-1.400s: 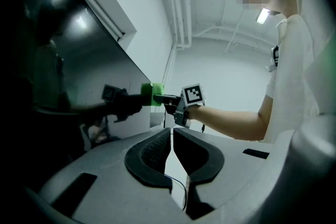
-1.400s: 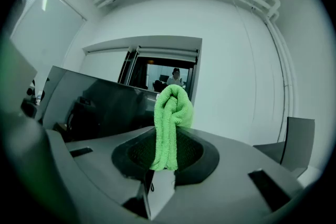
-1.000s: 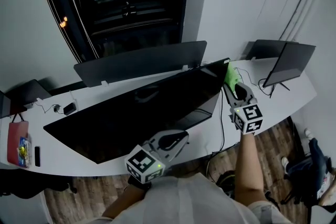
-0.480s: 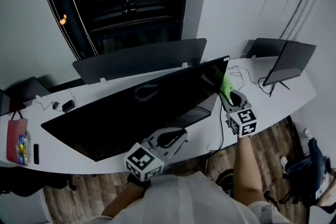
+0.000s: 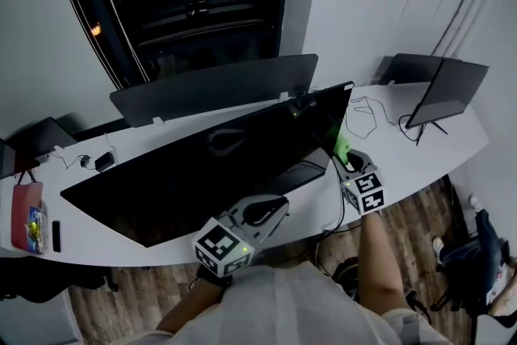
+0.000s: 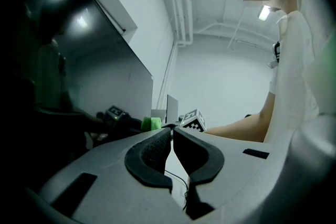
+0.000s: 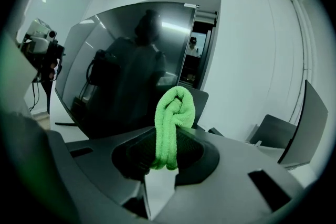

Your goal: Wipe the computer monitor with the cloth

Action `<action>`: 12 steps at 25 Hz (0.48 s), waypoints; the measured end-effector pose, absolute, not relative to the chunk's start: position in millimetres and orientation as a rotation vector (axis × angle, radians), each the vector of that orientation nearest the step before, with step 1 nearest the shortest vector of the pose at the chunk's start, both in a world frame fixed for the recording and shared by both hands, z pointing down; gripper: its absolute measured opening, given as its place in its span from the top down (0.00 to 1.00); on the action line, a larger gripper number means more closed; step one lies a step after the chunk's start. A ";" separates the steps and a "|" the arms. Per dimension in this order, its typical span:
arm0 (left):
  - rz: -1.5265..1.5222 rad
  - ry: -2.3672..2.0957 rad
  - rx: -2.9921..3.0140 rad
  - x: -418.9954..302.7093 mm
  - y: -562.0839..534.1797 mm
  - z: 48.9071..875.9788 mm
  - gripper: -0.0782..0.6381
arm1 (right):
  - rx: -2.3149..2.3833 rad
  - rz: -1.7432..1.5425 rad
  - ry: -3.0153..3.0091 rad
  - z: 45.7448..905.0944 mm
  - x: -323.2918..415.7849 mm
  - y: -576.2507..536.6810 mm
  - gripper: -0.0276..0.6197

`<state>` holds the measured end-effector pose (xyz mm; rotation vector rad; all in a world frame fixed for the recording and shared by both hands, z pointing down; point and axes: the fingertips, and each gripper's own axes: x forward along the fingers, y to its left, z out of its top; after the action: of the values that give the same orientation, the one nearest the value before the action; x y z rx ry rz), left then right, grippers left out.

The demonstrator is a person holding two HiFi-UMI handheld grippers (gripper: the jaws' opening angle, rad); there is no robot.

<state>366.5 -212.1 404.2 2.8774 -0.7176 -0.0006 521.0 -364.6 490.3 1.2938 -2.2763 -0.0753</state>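
A wide dark computer monitor (image 5: 202,174) stands on the white curved desk (image 5: 428,153). My right gripper (image 5: 344,154) is shut on a folded green cloth (image 5: 340,144) at the monitor's lower right edge. In the right gripper view the cloth (image 7: 174,122) sticks up from between the jaws of that gripper (image 7: 169,138), in front of the glossy screen (image 7: 126,60); contact is unclear. My left gripper (image 5: 271,212) hangs near the desk's front edge below the screen. The left gripper view shows this gripper (image 6: 172,131) shut and empty, with the cloth (image 6: 152,123) far off.
A second dark screen (image 5: 218,89) stands behind the monitor, and a tilted one (image 5: 448,93) at the far right. Loose cables (image 5: 363,113) lie on the desk to the right. Small devices (image 5: 103,162) and a red item (image 5: 24,218) sit at the left end.
My right gripper has slid the cloth down the monitor's right edge, from the top corner toward the bottom. The left gripper has stayed where it was.
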 end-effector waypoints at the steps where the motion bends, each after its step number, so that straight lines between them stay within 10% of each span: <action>1: 0.001 -0.718 2.877 366.6 -212.5 404.6 0.85 | 1.282 -0.068 -2.266 495.4 521.0 -364.5 0.85; 12: 0.004 -0.728 2.873 362.4 -212.6 408.3 0.85 | 1.219 0.073 -2.181 552.2 526.0 -357.6 0.85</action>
<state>362.4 -212.6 408.3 2.8733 -0.7283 0.0036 526.0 -357.6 552.2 1.2190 -2.1805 0.0733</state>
